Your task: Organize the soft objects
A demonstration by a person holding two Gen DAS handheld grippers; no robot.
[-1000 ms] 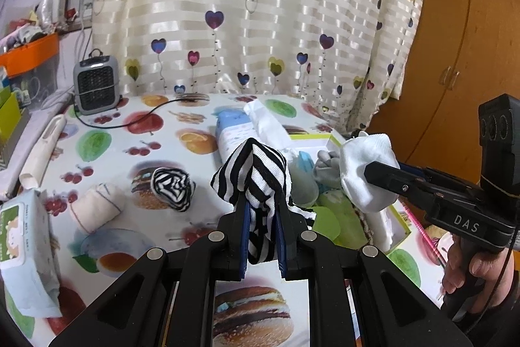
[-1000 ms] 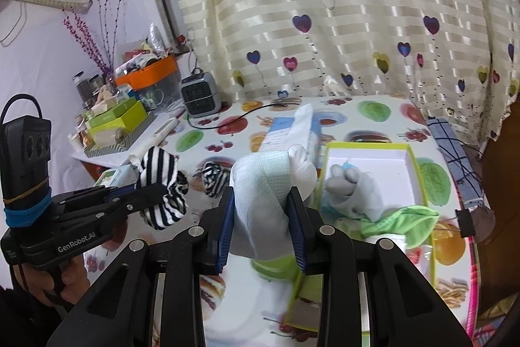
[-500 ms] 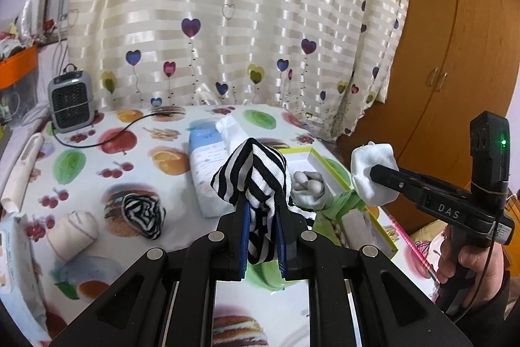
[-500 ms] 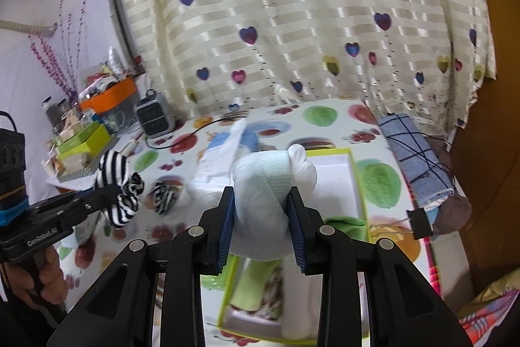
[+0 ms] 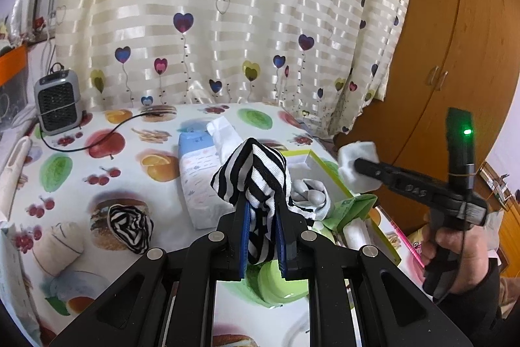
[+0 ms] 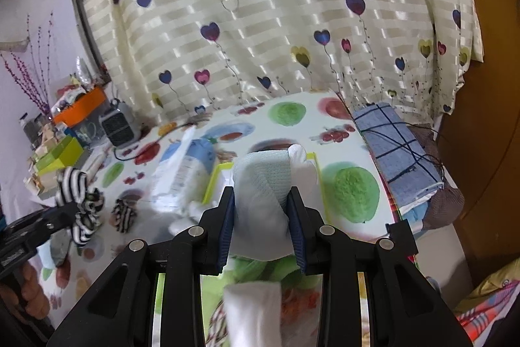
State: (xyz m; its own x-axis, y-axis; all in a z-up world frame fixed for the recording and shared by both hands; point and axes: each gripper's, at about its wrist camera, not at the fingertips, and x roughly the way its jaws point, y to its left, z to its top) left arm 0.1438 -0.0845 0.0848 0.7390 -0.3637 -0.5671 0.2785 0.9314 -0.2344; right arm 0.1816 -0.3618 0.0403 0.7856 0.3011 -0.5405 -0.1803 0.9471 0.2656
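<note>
My left gripper [image 5: 262, 210] is shut on a black-and-white striped sock [image 5: 256, 171], held above the table. My right gripper [image 6: 261, 210] is shut on a white sock bundle [image 6: 263, 184] with a pale mesh patch, over the green-rimmed box [image 6: 213, 181]. The left wrist view shows the right gripper [image 5: 359, 166] with its white sock [image 5: 357, 155] at the right, above the box [image 5: 331, 174]. A grey sock [image 5: 308, 189] and a green cloth [image 5: 352, 205] lie in the box. Another striped sock [image 5: 130, 226] and a rolled white sock [image 5: 61, 238] rest on the table at left.
A pack of wipes [image 5: 198, 178] lies beside the box. A grey heater [image 5: 57, 101] with its cord stands at the back left. A folded blue checked cloth [image 6: 396, 148] sits at the table's right edge. Boxes and an orange bin [image 6: 81, 103] crowd the far left.
Both grippers have shifted to the right with their socks still held. The right gripper has come over the box, and the white sock now sits farther right in the left wrist view.
</note>
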